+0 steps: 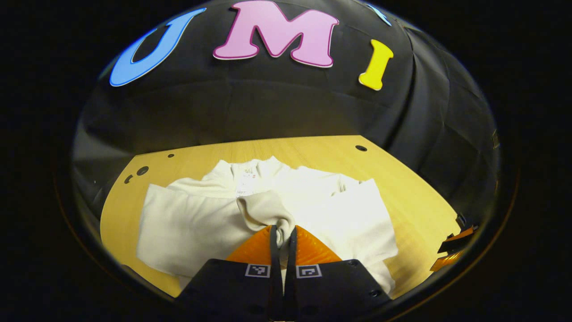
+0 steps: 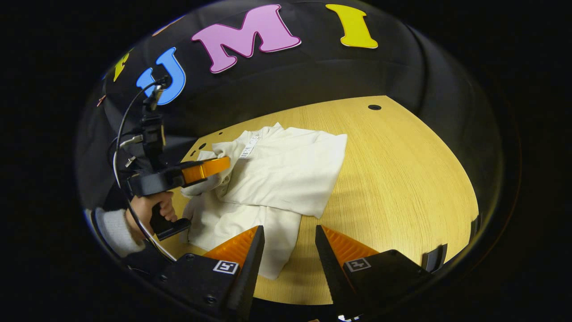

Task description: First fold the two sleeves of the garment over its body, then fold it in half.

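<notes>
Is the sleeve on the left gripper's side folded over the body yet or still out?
Mid-fold: the left gripper is shut on the sleeve, lifting it over the garment; not laid flat.

1. One garment point(image 1: 210, 219), cream, lying on the bench.
2. One white tag point(image 2: 250, 146) at its collar, as the right gripper view shows it.
3. One wooden bench point(image 2: 393, 179).
4. Four dark round holes in the bench top in the left gripper view: three near the far left corner point(image 1: 142, 170), one at the far right point(image 1: 360, 148).
5. Two claws: the left claw point(image 1: 282, 235) and the right claw point(image 2: 289, 241).
6. One hand point(image 2: 149, 210), with one pale cuff point(image 2: 114, 232) behind it.
</notes>
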`<control>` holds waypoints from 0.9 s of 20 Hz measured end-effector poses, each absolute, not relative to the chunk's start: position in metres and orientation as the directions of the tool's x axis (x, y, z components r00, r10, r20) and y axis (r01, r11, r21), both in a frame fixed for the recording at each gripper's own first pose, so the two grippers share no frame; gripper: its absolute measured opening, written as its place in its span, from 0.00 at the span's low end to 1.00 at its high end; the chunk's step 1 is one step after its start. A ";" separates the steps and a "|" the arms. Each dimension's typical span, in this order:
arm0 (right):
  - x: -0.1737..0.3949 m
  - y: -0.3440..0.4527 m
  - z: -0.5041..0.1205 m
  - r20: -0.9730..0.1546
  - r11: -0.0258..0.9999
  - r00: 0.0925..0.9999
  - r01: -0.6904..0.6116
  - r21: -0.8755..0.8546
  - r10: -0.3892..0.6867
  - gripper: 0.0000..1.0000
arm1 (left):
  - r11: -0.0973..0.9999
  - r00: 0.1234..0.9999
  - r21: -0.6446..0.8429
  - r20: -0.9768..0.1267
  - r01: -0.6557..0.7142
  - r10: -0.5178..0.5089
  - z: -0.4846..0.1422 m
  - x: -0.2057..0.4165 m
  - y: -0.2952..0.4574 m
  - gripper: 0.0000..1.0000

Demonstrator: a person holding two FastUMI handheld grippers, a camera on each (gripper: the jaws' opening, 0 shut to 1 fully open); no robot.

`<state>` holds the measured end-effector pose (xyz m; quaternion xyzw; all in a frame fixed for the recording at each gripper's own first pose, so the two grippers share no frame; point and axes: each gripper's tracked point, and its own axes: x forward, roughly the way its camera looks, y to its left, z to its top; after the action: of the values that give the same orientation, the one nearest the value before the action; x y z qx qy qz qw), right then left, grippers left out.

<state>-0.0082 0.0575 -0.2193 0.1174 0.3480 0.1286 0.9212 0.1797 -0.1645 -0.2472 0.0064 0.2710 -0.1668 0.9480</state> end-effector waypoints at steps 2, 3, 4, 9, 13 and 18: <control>-0.021 0.059 -0.224 -0.617 0.940 0.719 -0.161 0.301 0.321 0.71 | 0.941 0.777 -0.073 -0.546 0.330 -0.315 -0.263 0.179 -0.168 0.07; -0.021 0.059 -0.226 -0.620 0.939 0.715 -0.164 0.301 0.323 0.71 | 0.939 0.767 -0.074 -0.557 0.336 -0.318 -0.269 0.177 -0.169 0.11; -0.022 0.058 -0.227 -0.622 0.939 0.713 -0.166 0.300 0.324 0.71 | 0.937 0.760 -0.076 -0.565 0.340 -0.322 -0.274 0.175 -0.170 0.12; -0.025 0.057 -0.231 -0.634 0.939 0.700 -0.168 0.300 0.328 0.71 | 0.947 0.751 -0.073 -0.591 0.314 -0.295 -0.289 0.174 -0.165 0.35; -0.025 0.059 -0.232 -0.640 0.938 0.693 -0.174 0.299 0.332 0.72 | 0.938 0.751 -0.043 -0.587 0.345 -0.303 -0.287 0.165 -0.170 0.65; -0.022 0.068 -0.237 -0.646 0.939 0.687 -0.175 0.297 0.332 0.72 | 0.931 0.769 0.019 -0.570 0.365 -0.290 -0.276 0.148 -0.156 0.85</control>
<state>-0.0225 0.0680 -0.2368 0.1063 0.3705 0.1389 0.9122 0.1476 -0.1557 -0.2757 0.0643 0.2917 -0.1743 0.9383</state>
